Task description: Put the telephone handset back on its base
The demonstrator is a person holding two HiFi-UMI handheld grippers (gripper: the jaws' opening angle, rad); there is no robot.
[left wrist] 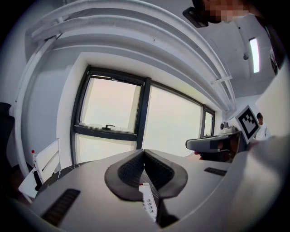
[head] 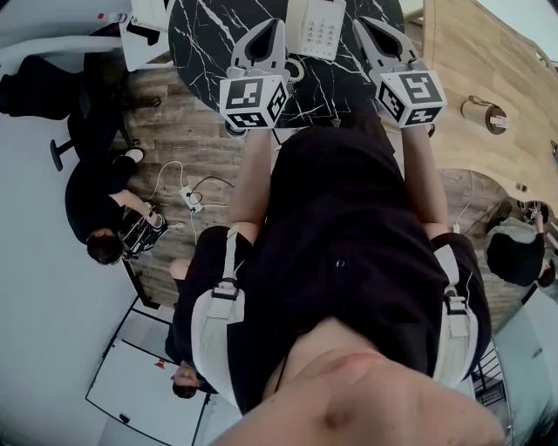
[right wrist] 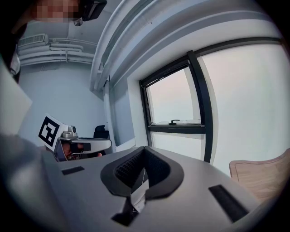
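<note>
Dark clothing on the person's chest [head: 349, 244] fills the lower head view, and both forearms reach out from it toward a black marble worktop [head: 218, 35].

On that worktop lies the white telephone [head: 318, 28], keypad facing up. Its long axis runs away from the person, roughly in line with the way both grippers point. Its coiled cord [head: 296, 71] curls off the near left corner. From above, the handset cannot be told apart from the base, so whether it is already seated is unclear.

The left gripper [head: 272, 26] sits just beside the telephone's left edge, close to the cord. Its jaws are closed together on nothing, and a strip of white keys [left wrist: 148, 204] shows below them through the gap in the gripper's body. The right gripper [head: 370, 24] flanks the telephone's right edge, a little further off. Its jaws also meet at the tips with nothing between them.

The telephone therefore lies between the two grippers and slightly ahead of them. The left gripper looks the nearer, on the cord side where a handset would likely sit. Any pick-up would need those jaws opened first and set across the handset's narrow width.

Beyond the telephone to the right is a pale wooden surface [head: 488, 70].
</note>
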